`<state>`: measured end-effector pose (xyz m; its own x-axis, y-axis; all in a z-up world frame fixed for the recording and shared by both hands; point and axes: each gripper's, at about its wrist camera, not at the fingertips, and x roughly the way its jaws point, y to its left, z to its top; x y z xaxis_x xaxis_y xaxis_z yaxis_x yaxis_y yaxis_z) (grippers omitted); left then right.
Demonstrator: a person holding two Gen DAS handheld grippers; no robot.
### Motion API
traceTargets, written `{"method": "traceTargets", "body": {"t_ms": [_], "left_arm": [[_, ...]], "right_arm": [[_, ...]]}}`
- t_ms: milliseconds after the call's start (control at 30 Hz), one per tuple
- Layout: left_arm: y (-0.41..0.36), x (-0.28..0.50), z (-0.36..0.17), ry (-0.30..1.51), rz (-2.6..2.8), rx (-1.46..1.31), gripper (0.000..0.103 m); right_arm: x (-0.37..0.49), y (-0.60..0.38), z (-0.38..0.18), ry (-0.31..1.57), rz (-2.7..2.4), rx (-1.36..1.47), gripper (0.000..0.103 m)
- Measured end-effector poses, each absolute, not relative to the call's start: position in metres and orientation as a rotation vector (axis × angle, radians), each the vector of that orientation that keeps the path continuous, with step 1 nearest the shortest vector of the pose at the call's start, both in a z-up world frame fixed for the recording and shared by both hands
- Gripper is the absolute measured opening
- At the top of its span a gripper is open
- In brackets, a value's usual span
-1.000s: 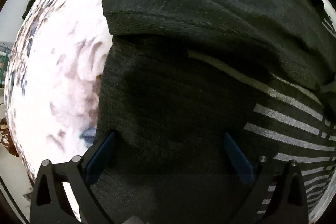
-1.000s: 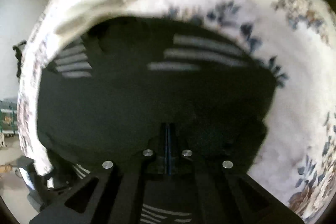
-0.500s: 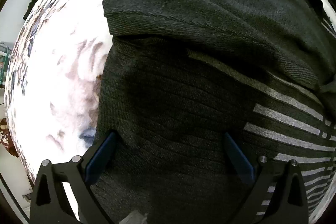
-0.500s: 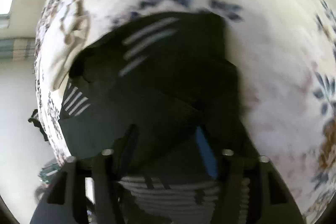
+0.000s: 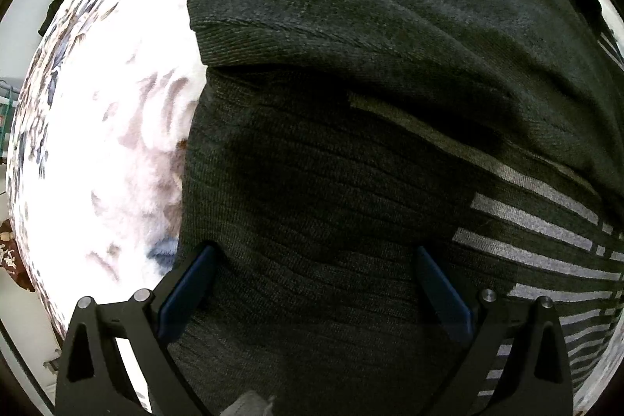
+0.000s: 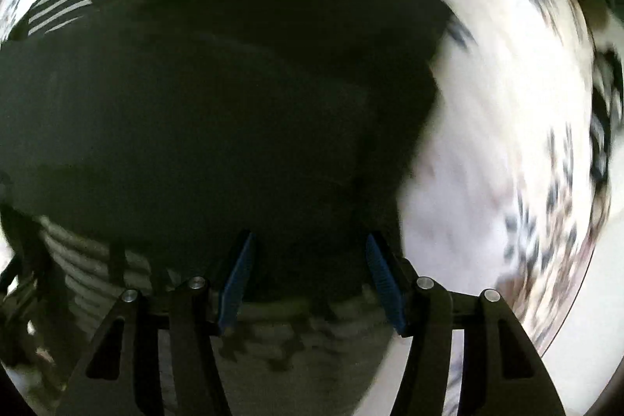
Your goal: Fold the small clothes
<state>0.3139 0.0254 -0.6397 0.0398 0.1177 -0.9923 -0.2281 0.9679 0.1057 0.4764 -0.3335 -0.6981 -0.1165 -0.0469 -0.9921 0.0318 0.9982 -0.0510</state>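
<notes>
Dark knit garment (image 5: 331,182) spread flat on white floral bedding (image 5: 117,151), directly beneath both claws. Left gripper (image 5: 312,283) pointing down with jaws wide apart, blue pads astride ribbed charcoal fabric near its left edge, nothing pinched. Right gripper (image 6: 308,279) parted about halfway, jaws just opened, over the garment's right edge, nothing clamped. Folded layer thick and soft; pale grey stripes (image 5: 546,232) across one panel. Right view blurred.
</notes>
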Motion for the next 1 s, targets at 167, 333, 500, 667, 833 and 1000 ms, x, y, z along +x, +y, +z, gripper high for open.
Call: {"method": "traceTargets", "body": {"t_ms": [167, 333, 500, 667, 833, 1000], "left_arm": [[0.026, 0.314, -0.639, 1.504, 0.262, -0.095, 0.103], [0.026, 0.312, -0.636, 1.499, 0.252, -0.099, 0.103], [0.028, 0.311, -0.635, 1.499, 0.244, -0.104, 0.103], [0.027, 0.31, -0.634, 1.489, 0.244, -0.104, 0.103], [0.033, 0.308, -0.626, 1.488, 0.223, -0.135, 0.103], [0.049, 0.307, -0.606, 1.462, 0.223, -0.2, 0.103]], "right_arm": [[0.483, -0.38, -0.657, 1.566, -0.05, 0.382, 0.061], [0.549, -0.348, -0.666, 1.511, 0.211, 0.441, 0.061], [0.594, -0.307, -0.712, 1.578, 0.318, 0.245, 0.061], [0.582, -0.281, -0.715, 1.548, 0.376, -0.04, 0.002], [0.579, -0.304, -0.684, 1.426, 0.306, -0.028, 0.002], [0.601, -0.353, -0.675, 1.417, 0.14, 0.017, 0.002]]}}
